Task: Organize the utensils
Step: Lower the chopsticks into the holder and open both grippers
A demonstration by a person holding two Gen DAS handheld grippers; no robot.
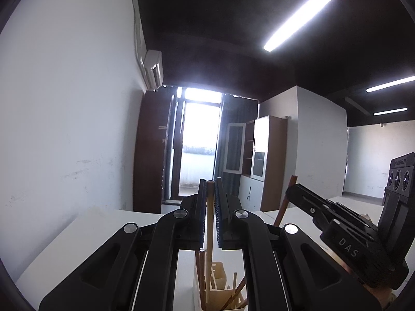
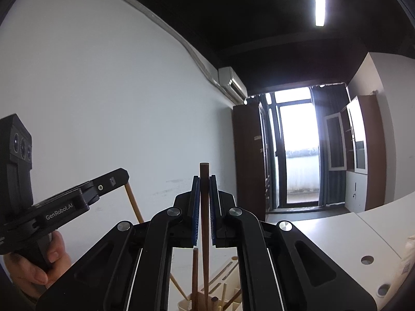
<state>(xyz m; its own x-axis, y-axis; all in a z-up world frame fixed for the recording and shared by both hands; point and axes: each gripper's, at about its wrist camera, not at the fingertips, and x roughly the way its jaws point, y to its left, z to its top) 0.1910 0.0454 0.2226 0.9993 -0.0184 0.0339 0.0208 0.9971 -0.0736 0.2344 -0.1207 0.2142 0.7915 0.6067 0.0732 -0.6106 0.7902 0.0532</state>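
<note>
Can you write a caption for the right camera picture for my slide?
Right gripper pinches a dark brown wooden chopstick upright above the beige plastic utensil holder.

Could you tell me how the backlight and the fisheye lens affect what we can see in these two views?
Left wrist view: the window blows out white, the left gripper reads as silhouette, and the light chopstick stays visible. Right wrist view: same glare, curved wall edges, yet the dark chopstick is sharp.

I saw a bright balcony door [image 1: 198, 145] straight ahead. An air conditioner [image 1: 153, 70] hung above-left of that door, and a wooden cabinet [image 1: 269, 160] stood to its right.
</note>
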